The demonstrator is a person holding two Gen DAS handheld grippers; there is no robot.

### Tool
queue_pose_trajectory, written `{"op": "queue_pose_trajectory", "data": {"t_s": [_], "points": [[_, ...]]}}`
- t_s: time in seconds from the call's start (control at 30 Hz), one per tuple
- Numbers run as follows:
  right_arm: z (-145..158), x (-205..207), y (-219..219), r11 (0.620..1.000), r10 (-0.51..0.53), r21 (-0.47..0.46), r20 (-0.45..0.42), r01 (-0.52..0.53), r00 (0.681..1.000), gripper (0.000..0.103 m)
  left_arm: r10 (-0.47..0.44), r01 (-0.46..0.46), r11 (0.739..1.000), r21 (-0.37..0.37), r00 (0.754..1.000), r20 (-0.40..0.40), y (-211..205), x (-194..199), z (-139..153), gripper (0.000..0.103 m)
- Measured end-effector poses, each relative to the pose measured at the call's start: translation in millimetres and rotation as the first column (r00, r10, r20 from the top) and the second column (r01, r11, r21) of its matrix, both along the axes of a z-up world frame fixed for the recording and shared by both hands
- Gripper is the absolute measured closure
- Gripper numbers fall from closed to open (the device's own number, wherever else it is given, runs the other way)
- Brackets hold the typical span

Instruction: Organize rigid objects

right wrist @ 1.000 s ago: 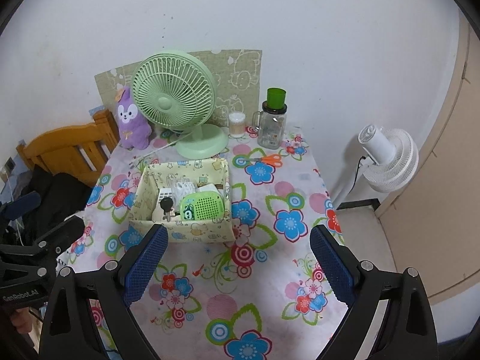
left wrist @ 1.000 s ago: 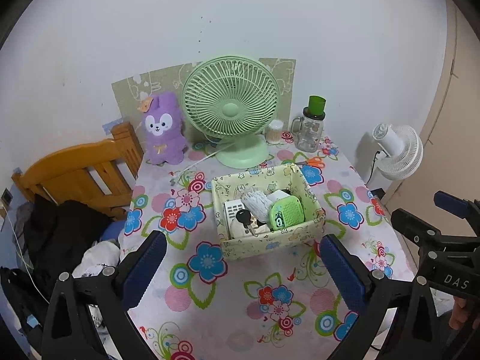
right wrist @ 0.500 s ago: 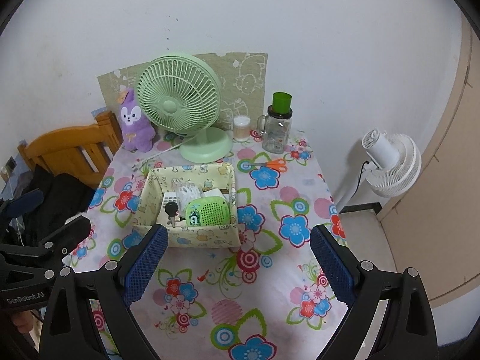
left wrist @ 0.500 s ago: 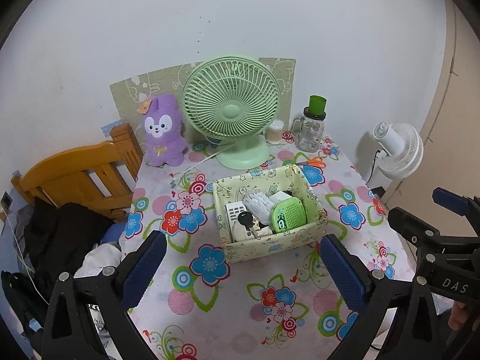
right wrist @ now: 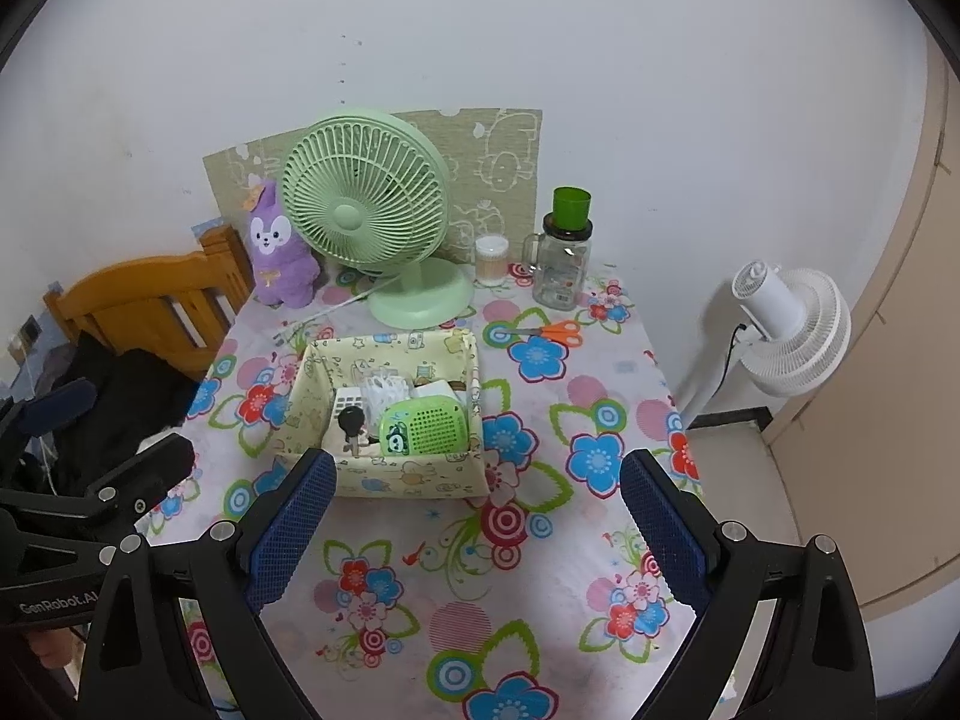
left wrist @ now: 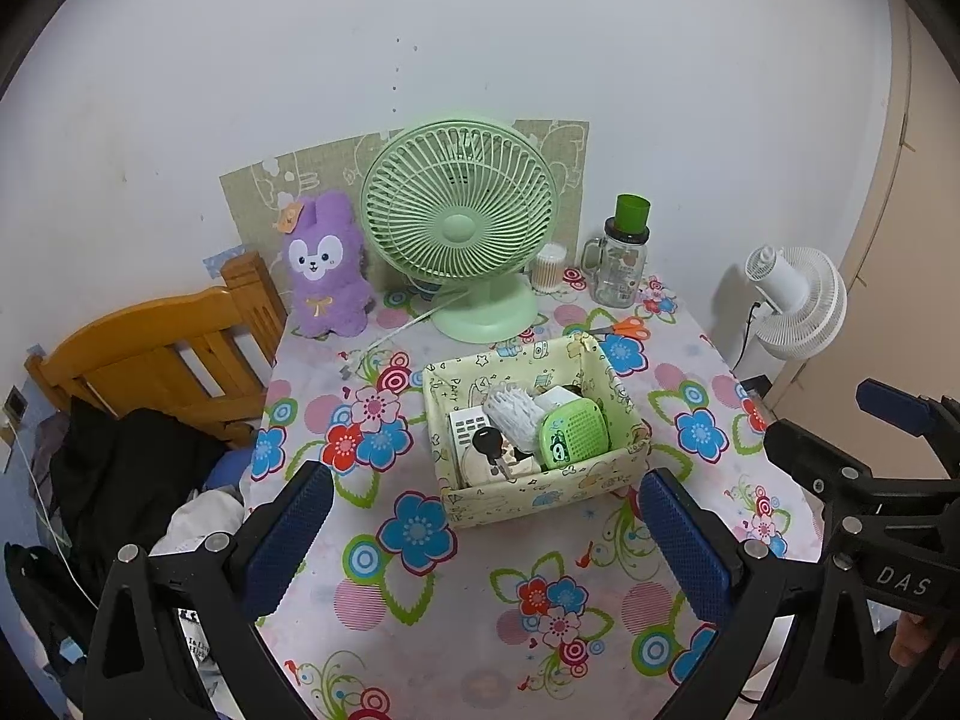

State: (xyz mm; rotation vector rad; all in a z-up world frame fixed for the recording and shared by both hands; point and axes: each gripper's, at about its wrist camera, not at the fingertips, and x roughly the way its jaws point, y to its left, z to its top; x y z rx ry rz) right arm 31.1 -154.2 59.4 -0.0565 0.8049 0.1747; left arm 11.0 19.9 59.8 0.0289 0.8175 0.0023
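Blue textured pads line both fingers of the left gripper (left wrist: 486, 531), which hangs above the near part of the table (left wrist: 456, 630) with its jaws spread wide and nothing between them. The right gripper (right wrist: 477, 519) has the same blue pads, stands equally wide apart, and is also empty. In the left wrist view the right gripper's black frame shows at the right edge; in the right wrist view the left gripper's frame shows at the left edge.

The fabric box (left wrist: 540, 495), pale yellow with a small print, sits on the floral tablecloth ahead of both grippers, between the finger lines of the left one and just beyond the left finger of the right one. Inside it lie:
- a green perforated device (left wrist: 575, 433) leaning against the right inner side
- a black-headed key (left wrist: 489, 443) toward the front left
- a white ribbed item (left wrist: 510, 411) in the middle
- a white block with slots (left wrist: 468, 427) at the left; what it is cannot be told

Beyond the box, at the far edge of the table, stand a green desk fan (left wrist: 459, 222), a purple plush rabbit (left wrist: 327, 267) to its left, and to its right a small tub of cotton swabs (left wrist: 549, 267) and a glass mug jar with a green cup (left wrist: 624, 258) on top. Orange-handled scissors (left wrist: 624, 329) lie flat just behind the box's far right corner, apart from it.

Off the table, a wooden chair back (left wrist: 156, 354) draped with dark clothing stands to the left, and a white floor fan (left wrist: 792, 300) stands to the right
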Motion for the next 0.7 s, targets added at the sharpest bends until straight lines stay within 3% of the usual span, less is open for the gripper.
{"op": "queue_pose_trajectory", "data": {"t_s": [0.7], "points": [[0.3, -1.5, -2.0, 1.0, 0.007, -0.009, 0.001, -0.007, 1.0, 0.006, 0.024, -0.024, 1.0, 0.005, 1.0, -0.002, 1.4, 0.4, 3.8, 0.0]]}}
